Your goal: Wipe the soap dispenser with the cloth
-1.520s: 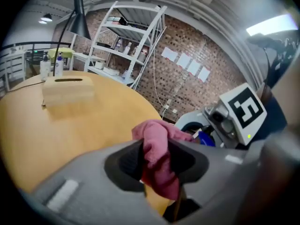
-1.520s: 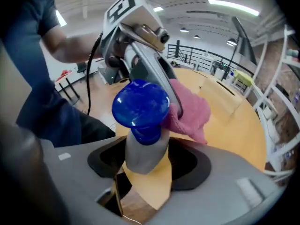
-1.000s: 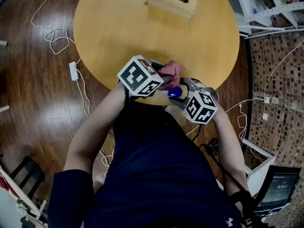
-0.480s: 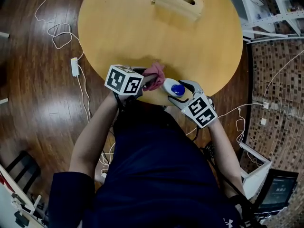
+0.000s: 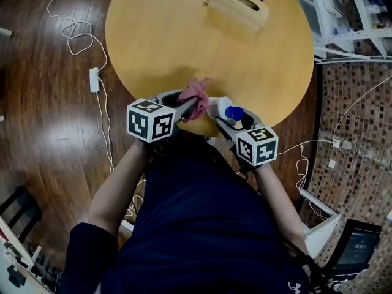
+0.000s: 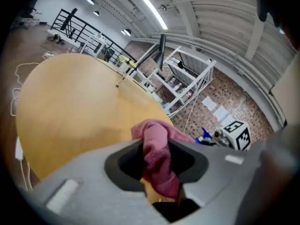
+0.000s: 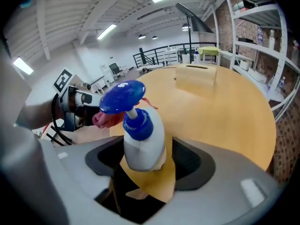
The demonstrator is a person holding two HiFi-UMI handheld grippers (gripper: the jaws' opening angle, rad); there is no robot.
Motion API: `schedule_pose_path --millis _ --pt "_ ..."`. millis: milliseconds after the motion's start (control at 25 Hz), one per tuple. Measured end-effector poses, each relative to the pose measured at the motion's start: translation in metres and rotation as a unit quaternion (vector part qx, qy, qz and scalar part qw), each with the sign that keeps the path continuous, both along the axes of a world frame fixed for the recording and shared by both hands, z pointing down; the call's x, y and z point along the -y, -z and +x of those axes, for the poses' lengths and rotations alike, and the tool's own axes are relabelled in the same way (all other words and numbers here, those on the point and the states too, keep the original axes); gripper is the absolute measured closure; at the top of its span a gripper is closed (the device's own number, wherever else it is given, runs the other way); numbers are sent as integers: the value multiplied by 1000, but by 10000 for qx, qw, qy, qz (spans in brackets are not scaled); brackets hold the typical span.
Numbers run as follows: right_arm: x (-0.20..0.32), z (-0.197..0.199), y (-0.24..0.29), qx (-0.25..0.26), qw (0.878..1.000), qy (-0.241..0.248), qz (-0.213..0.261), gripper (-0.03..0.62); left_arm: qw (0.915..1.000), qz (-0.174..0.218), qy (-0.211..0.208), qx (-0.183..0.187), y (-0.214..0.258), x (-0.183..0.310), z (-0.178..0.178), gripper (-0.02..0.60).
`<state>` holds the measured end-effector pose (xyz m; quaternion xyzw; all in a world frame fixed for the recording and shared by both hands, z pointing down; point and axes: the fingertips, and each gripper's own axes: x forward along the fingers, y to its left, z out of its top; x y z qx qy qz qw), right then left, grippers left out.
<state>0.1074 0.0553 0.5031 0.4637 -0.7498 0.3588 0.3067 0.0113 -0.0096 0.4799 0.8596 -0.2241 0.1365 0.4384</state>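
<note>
Cloth [image 6: 158, 163], pink and fuzzy, one crumpled piece, is pinched between the left gripper's [image 5: 188, 105] closed jaws. Just right of those fingers, one smooth white plastic soap dispenser [image 7: 140, 139] with a blue pump sits clamped in the right gripper [image 5: 222, 116], whose jaws have just been opening. Both grippers tilt down over one round wooden table [image 5: 184, 35].

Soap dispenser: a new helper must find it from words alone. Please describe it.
Start at the round wooden table; at its near edge two claws meet. The soap dispenser sits between the jaws of the right claw, which have just been opening. Its white body and blue pump top set it apart from the pink cloth in the left claw.
</note>
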Motion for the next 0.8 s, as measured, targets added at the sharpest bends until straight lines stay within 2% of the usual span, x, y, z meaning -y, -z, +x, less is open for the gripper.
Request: schedule_pose_path --millis 80,240,320,440,560,640,720,800 --pt "3 0 14 -70 9993 146 348 258 10000 -22 21 -13 0 -2 -5 446" --pt "9 -4 40 -162 9946 359 960 275 10000 -23 76 -44 4 -4 -13 446" --pt "12 -5 41 -346 9927 494 1044 300 10000 9 57 -36 5 -4 -13 446" --pt "19 -9 43 -600 9892 722 1126 380 9999 56 -22 -80 10 -6 -10 446" --pt "21 -11 45 -654 9886 802 1091 400 9998 80 -69 -154 17 -8 -7 446" --pt "25 -6 49 -305 9931 429 1051 447 9998 83 -110 -165 19 -8 -7 446" --pt "31 6 52 218 9947 -221 978 447 9998 73 -135 -134 17 -6 -8 446" --pt "35 22 52 890 9875 -990 844 448 9998 40 -85 -175 18 -4 -8 446"
